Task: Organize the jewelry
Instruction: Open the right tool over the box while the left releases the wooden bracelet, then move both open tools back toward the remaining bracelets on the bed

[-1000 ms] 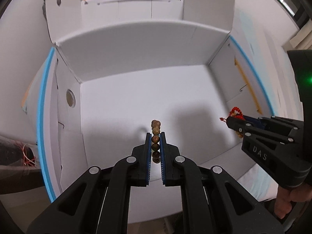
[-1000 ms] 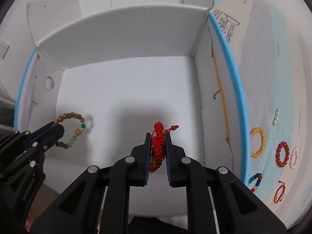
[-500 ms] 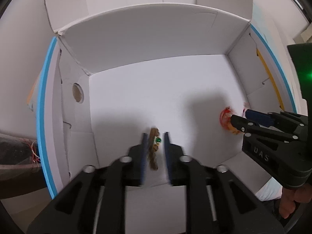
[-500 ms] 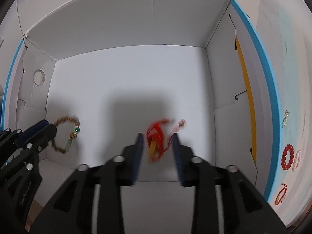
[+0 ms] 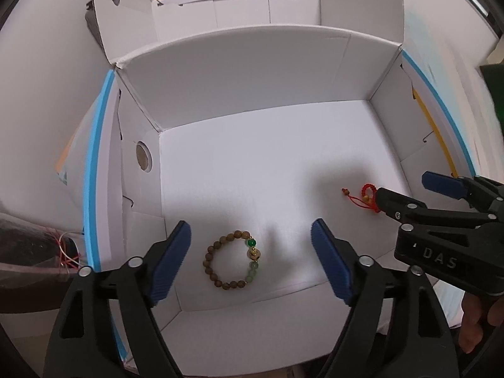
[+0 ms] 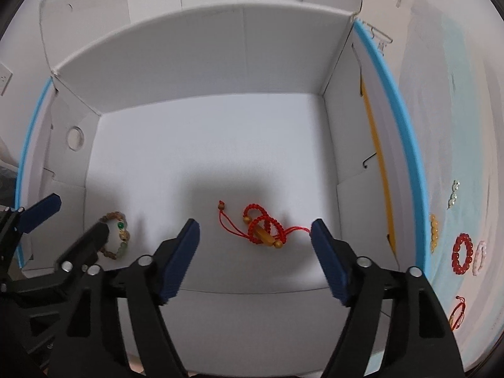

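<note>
- Hovering over an open white box (image 5: 239,72), the left claw (image 5: 250,236) gapes wide and grips nothing; a wooden bead bracelet (image 5: 232,260) lies flat on the box floor between its blue pads, touching neither.
- The right claw (image 6: 255,234) is spread just as wide and empty above a red braided cord bracelet (image 6: 263,228), which rests in a loose tangle on the floor between its pads.
- Both claws angle downward into the box from its near side, side by side; part of a hand (image 5: 478,324) shows behind the right one.
- The wooden bracelet carries green and gold beads; the red one has amber beads.
- More bracelets (image 6: 462,253) lie outside on the pale blue table (image 6: 441,110).
</note>
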The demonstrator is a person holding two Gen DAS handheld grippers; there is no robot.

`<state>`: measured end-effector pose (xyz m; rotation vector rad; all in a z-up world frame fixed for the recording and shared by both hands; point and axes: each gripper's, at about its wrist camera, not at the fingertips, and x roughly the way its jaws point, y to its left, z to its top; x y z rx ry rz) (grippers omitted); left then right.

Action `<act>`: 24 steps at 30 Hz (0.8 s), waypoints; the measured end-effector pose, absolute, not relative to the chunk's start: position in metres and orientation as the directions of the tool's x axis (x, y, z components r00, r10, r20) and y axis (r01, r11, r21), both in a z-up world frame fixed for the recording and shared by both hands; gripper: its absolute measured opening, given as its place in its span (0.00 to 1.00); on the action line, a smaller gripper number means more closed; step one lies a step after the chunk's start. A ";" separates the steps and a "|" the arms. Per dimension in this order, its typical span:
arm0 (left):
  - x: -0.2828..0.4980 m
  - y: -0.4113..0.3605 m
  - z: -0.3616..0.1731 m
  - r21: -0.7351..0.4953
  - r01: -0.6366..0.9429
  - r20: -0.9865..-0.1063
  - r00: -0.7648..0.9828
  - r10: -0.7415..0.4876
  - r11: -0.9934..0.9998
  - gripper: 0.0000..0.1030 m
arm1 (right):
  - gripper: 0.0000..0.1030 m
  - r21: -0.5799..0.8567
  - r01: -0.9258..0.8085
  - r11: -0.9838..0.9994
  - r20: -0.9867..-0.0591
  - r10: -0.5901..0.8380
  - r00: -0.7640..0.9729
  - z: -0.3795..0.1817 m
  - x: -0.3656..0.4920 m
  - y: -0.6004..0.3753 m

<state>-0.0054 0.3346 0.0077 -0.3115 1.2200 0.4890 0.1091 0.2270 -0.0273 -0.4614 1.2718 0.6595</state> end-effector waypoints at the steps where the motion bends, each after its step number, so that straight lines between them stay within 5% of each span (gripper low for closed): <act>1: -0.007 0.335 0.010 0.027 -0.520 -0.945 0.266 0.192 0.854 0.79 | 0.71 0.034 -0.679 0.734 -0.967 0.195 0.161 -0.025 0.108 0.226; 14: -0.014 0.322 0.040 0.004 -0.542 -0.919 0.328 0.217 0.840 0.94 | 0.84 0.027 -0.662 0.749 -0.939 0.246 0.239 0.013 0.118 0.204; 24: -0.013 0.300 0.051 -0.018 -0.543 -0.897 0.380 0.226 0.840 0.94 | 0.89 0.038 -0.639 0.768 -0.912 0.288 0.291 0.035 0.113 0.182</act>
